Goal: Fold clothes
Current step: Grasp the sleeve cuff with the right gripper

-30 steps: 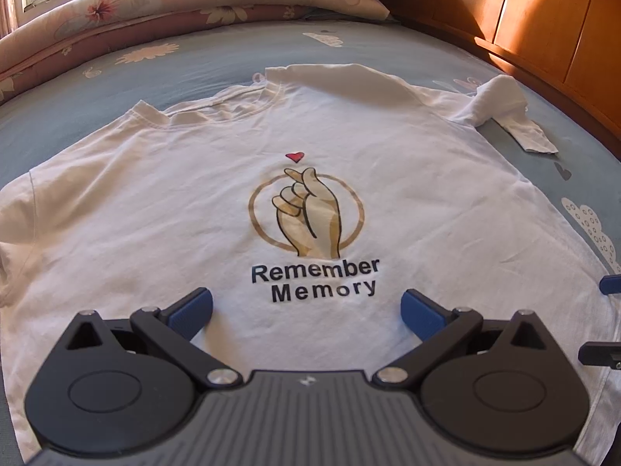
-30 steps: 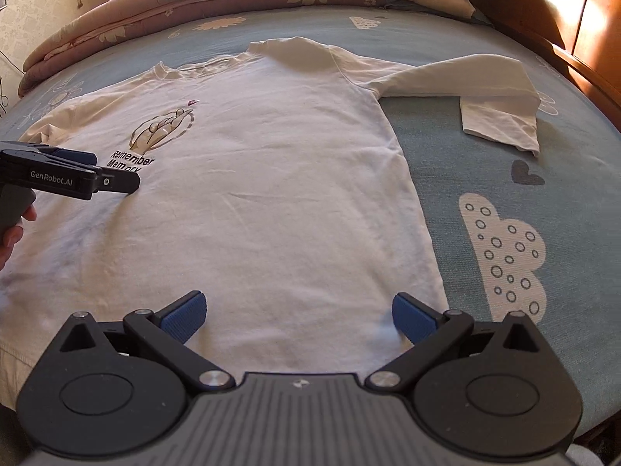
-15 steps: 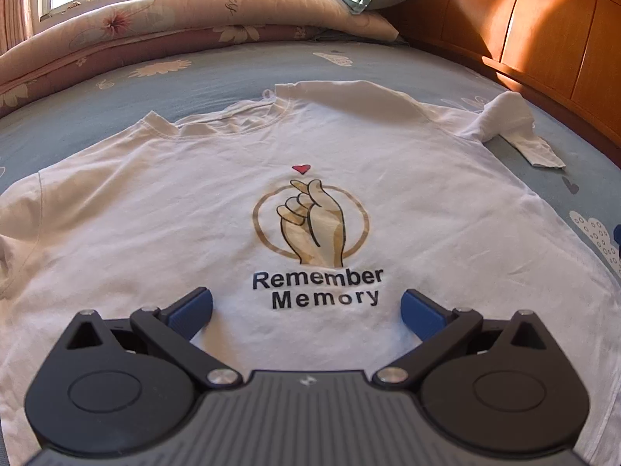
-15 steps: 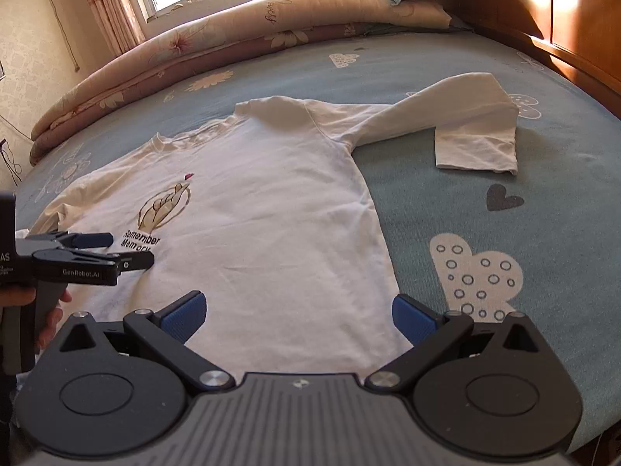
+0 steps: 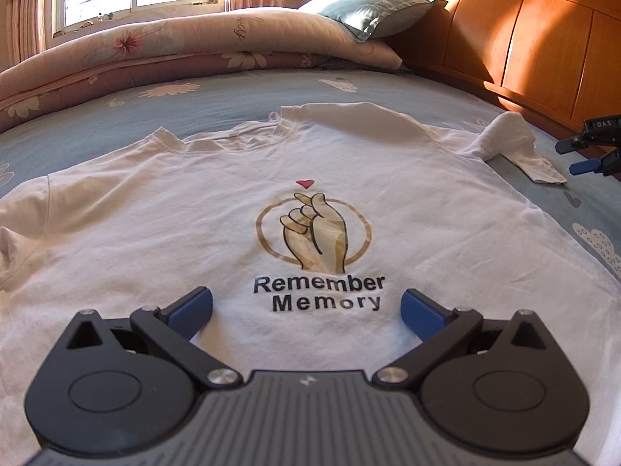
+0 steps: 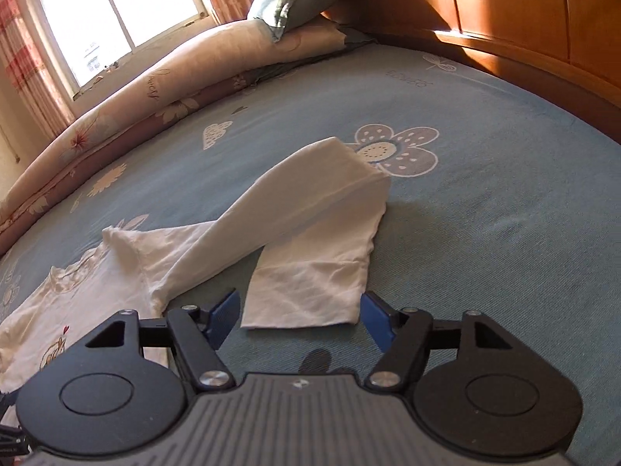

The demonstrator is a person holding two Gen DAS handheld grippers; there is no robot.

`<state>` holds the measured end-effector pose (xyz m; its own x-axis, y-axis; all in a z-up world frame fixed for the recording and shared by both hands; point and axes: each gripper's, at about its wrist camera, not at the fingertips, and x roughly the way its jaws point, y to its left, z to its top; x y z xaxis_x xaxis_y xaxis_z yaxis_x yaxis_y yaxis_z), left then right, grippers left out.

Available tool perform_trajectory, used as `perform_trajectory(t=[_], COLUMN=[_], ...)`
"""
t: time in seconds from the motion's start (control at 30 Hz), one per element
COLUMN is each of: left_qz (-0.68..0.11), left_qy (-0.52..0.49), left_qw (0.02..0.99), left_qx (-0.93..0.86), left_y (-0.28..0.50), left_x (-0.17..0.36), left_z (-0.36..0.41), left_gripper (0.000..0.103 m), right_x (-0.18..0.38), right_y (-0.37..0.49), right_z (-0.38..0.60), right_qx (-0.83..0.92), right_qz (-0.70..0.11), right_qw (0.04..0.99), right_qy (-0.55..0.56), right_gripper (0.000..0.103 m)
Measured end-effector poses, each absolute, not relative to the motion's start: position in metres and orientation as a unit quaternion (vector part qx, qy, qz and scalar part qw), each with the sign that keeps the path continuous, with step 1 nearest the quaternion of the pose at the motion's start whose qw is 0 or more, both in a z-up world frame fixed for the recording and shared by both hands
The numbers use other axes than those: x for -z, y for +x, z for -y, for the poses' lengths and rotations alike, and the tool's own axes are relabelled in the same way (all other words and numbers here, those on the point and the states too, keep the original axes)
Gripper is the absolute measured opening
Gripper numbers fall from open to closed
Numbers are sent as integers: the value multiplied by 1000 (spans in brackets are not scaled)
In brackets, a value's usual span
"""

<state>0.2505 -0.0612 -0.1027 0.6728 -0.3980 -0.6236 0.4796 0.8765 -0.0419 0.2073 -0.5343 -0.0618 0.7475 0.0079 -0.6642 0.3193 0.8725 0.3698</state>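
Right now the right gripper (image 6: 297, 320) sits just short of the doubled-back sleeve (image 6: 310, 240), cuff hem lying crosswise between its blue pads, which are closing w/o pressing cloth yet; sleeve's long axis runs away toward the headboard (image 6: 524, 19) side of the bed (image 6: 485, 155). Left gripper (image 5: 306, 306) hovers spread wide & empty over the white t-shirt (image 5: 194, 233) near its bottom hem, so right is clearly nearer. Fabric looks thin, soft cotton, limp & lightly creased, printed chest logo.
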Motion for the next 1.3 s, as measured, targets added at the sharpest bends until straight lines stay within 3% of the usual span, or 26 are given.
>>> perform_trajectory(t=[0.17,0.33,0.4,0.47,0.57,1.3], left_qz=[-325,-325,-325,-325,-325,-325], left_qy=[63,62,63,64,64,64], left_qw=[913,913,913,913,913,914], left_qx=[240,239,239,238,238,235], left_y=[250,250,250,250,250,251], left_x=[103,104,103,103,103,103], left_z=[62,62,62,62,62,63], left_gripper=[102,103,103,103,103,103], right_x=[86,88,88,86,81,38], right_y=[242,259,262,263,260,244], right_z=[572,559,554,552,553,574], right_qx=[90,60,48,40,40,133], right_qz=[-361,-385,-389,-391,-395,-367], right_qw=[889,899,902,903,906,917], right_qy=[266,203,183,171,148,-79], right_gripper=[70,69,50,43,13,12])
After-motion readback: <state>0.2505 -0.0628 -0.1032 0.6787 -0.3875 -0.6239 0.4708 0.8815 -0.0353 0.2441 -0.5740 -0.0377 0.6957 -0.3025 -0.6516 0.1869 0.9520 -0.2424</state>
